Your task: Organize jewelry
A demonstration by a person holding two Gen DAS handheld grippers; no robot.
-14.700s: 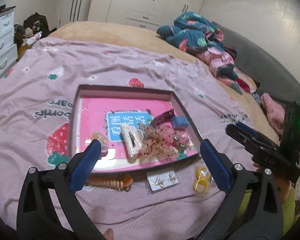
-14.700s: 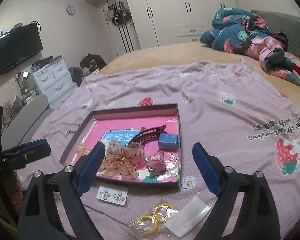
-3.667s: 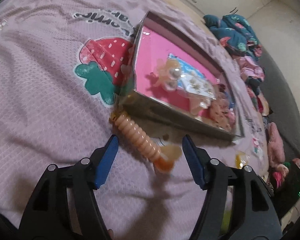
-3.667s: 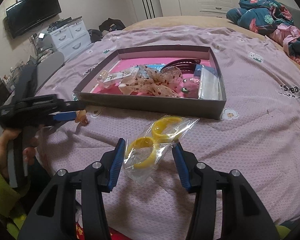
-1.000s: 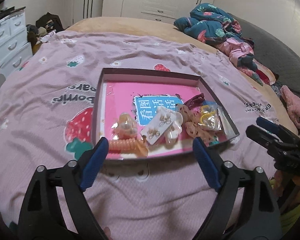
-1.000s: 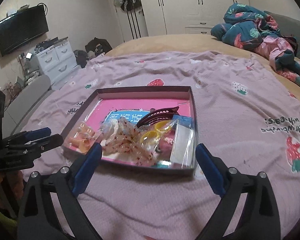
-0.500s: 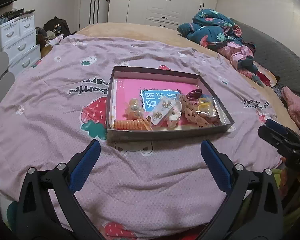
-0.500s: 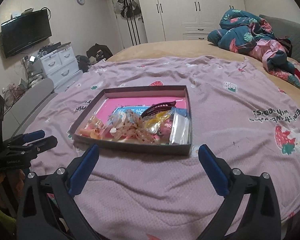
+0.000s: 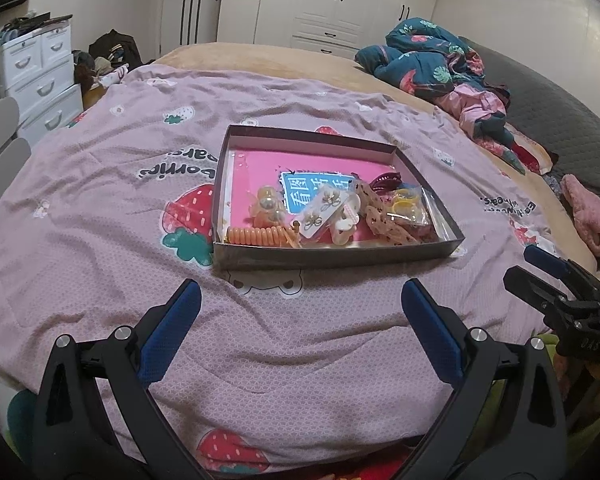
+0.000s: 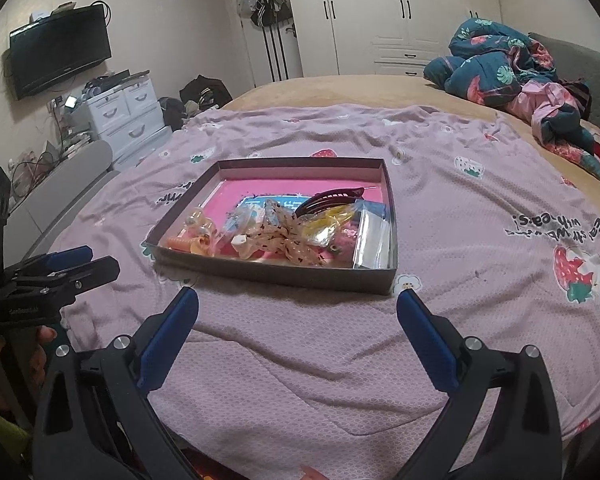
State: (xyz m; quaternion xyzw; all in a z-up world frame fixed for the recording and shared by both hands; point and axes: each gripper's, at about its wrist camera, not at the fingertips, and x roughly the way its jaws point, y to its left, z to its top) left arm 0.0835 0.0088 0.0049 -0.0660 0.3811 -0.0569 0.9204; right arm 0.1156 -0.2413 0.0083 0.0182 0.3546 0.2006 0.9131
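A dark shallow box (image 9: 332, 258) with a pink floor sits on the pink strawberry blanket; it also shows in the right wrist view (image 10: 276, 274). Inside lie an orange spiral hair tie (image 9: 256, 236), an earring card (image 9: 324, 208), a spotted bow (image 10: 284, 236), yellow rings in a bag (image 9: 406, 206), a dark hair claw (image 10: 332, 198) and other pieces. My left gripper (image 9: 300, 300) is open and empty, held back from the box's near wall. My right gripper (image 10: 298, 306) is open and empty, also short of the box.
A pile of blue and pink clothes (image 9: 440, 64) lies at the far right of the bed. White drawers (image 10: 124, 114) and a wall TV (image 10: 60, 50) stand to the left. The blanket (image 9: 100, 208) spreads around the box. Each gripper shows in the other's view.
Both grippers have drawn back from the box, which looks smaller and farther now. All loose pieces that lay on the blanket earlier are inside the box.
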